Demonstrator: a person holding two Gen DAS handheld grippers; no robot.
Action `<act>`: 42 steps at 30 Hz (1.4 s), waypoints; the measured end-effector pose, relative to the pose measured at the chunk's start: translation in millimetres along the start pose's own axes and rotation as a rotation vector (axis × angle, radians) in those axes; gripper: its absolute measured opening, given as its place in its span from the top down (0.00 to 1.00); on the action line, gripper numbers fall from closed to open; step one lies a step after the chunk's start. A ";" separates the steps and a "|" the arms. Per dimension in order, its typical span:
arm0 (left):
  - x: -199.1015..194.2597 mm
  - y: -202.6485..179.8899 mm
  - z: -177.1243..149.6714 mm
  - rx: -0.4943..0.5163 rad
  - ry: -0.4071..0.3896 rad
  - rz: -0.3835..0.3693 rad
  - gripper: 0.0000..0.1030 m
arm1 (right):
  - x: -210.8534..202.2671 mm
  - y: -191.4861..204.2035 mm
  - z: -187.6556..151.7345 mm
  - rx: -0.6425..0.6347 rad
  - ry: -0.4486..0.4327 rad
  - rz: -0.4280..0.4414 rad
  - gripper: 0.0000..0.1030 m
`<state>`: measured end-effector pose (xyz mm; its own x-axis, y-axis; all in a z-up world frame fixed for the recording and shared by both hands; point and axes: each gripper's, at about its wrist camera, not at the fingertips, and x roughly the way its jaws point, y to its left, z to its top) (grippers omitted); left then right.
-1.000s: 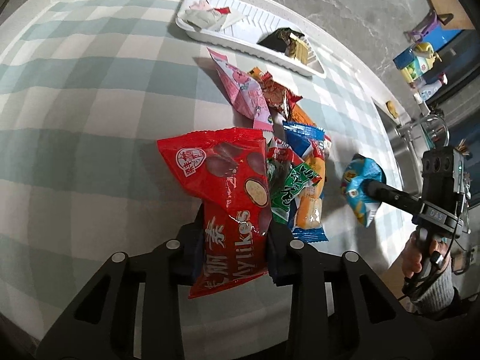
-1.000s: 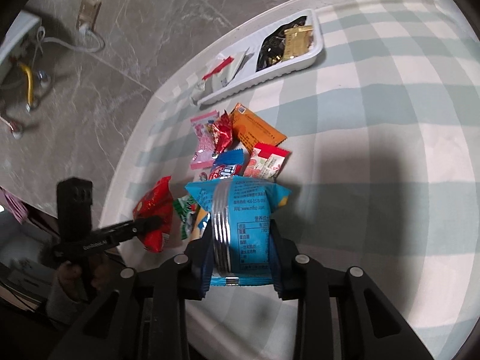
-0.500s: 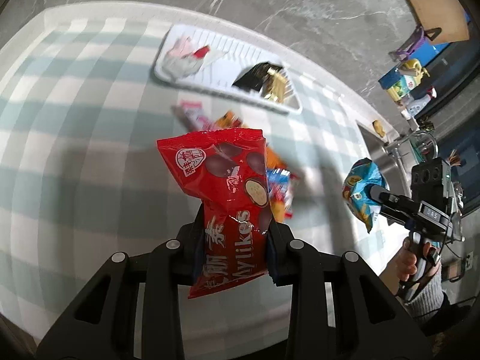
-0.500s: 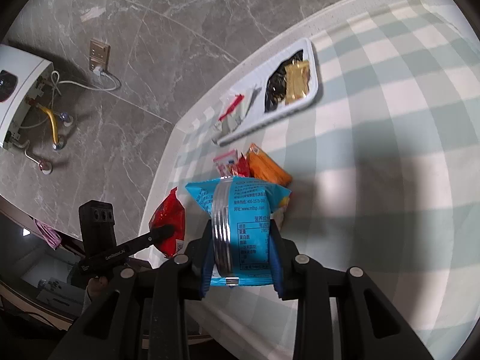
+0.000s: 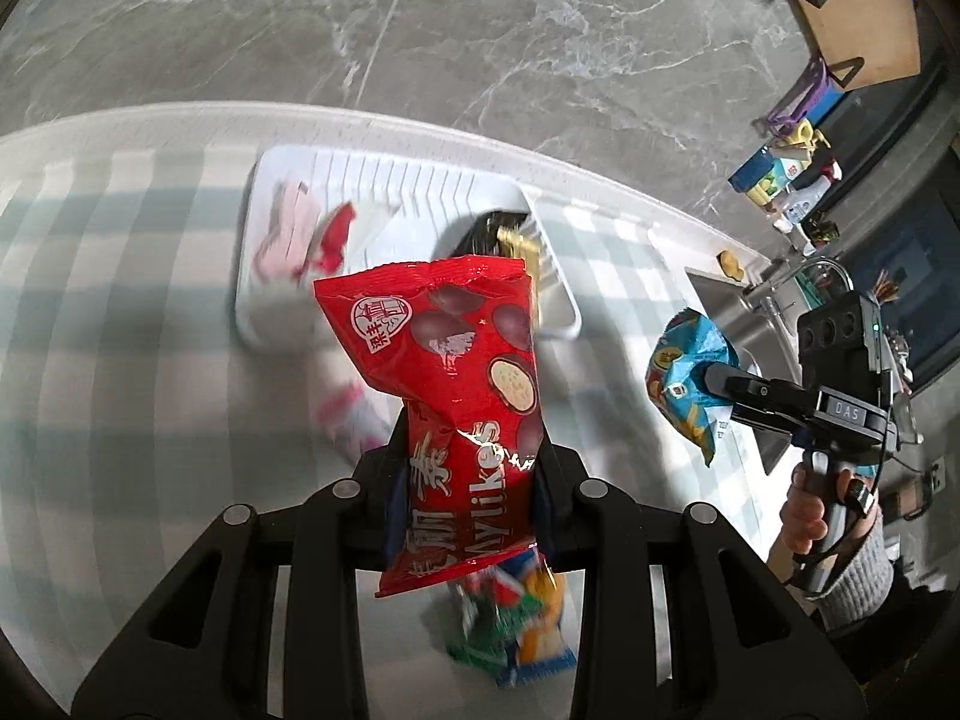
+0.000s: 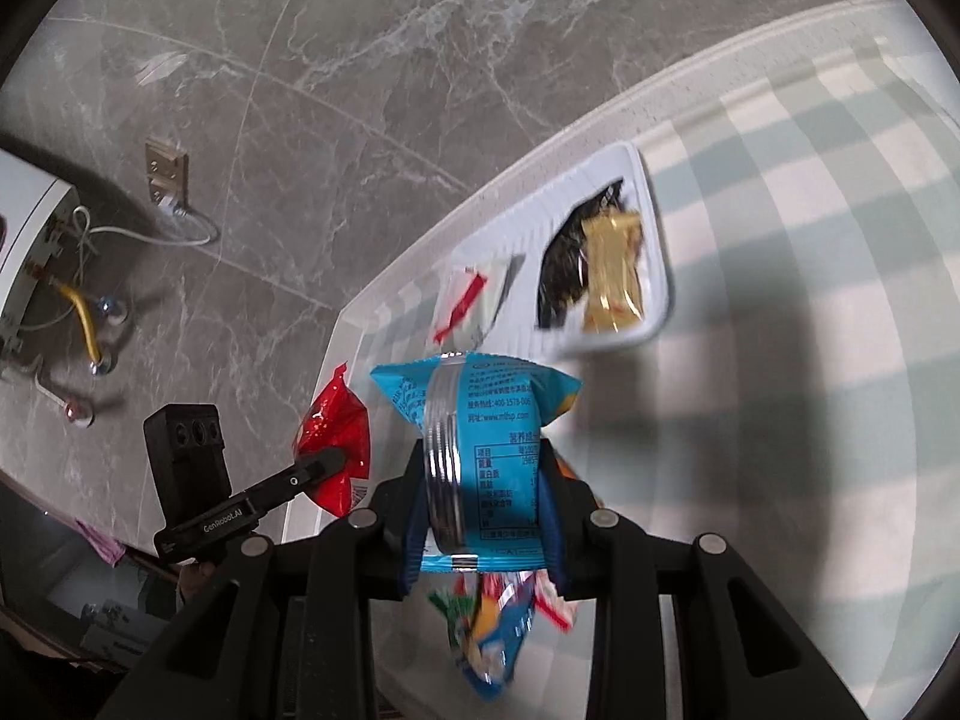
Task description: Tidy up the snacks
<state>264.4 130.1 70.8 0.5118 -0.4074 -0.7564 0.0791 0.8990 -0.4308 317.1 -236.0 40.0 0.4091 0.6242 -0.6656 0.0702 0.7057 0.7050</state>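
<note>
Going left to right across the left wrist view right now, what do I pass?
White tray → red Mylikes bag clamped in the left gripper → blue snack bag → right gripper → the hand holding it.

Home kitchen, seen from my tongs: checked tablecloth (image 5: 120, 360) over a white table, grey marble-look floor tiles (image 5: 540, 60), steel sink (image 5: 720, 306) with tap at three o'clock (bottles (image 5: 774, 180) beyond), water-heater pipes (image 6: 84, 324) at nine.
</note>
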 end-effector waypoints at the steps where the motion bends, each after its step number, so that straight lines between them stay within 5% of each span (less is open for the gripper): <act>1: 4.6 2.0 8.0 0.006 0.002 -0.002 0.71 | 4.1 2.5 6.2 0.000 -0.003 -0.004 0.68; 15: 70.7 21.5 86.1 0.032 0.040 -0.031 0.71 | 60.6 7.9 72.4 0.001 0.013 -0.054 0.68; 42: 141.1 33.8 118.9 0.057 0.054 0.040 0.71 | 127.7 -19.2 131.3 0.005 0.080 -0.106 0.68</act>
<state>441.0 122.1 8.1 0.4683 -0.3774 -0.7989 0.1085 0.9219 -0.3719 487.4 -213.9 -26.4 0.3257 0.5709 -0.7536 0.1134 0.7677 0.6306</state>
